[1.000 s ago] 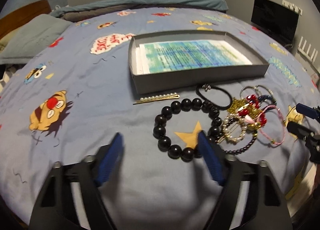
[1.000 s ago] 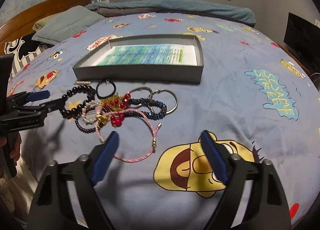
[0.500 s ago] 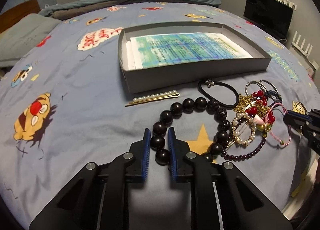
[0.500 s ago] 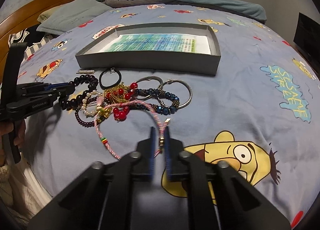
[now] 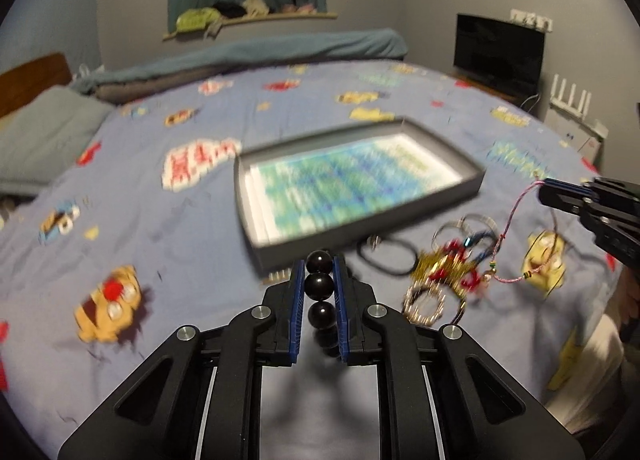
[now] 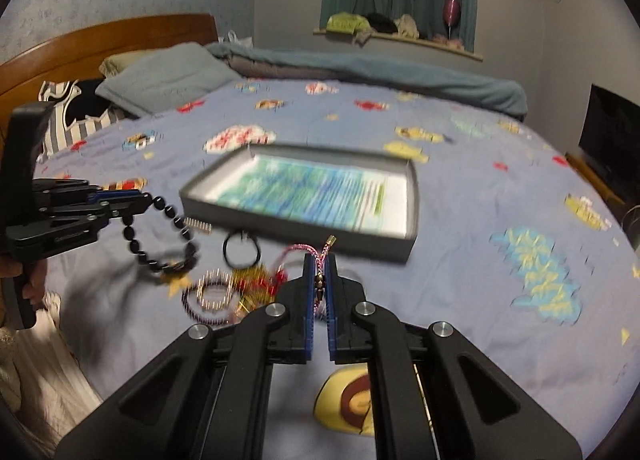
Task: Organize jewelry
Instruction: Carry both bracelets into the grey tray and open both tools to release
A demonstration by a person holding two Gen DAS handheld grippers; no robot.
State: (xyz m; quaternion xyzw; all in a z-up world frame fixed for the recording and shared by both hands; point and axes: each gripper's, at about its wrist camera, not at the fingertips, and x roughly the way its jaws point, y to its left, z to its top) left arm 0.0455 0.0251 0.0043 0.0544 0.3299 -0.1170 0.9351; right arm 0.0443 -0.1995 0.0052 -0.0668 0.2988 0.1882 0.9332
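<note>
Jewelry is barely sorted yet: the shallow grey cardboard box on the bed holds only printed paper. The left tool is clamped on a black round-bead bracelet, the right tool on a pink braided cord bracelet, both lifted before the box. A tangle of gold, red and pearl pieces waits near the box's front wall.
</note>
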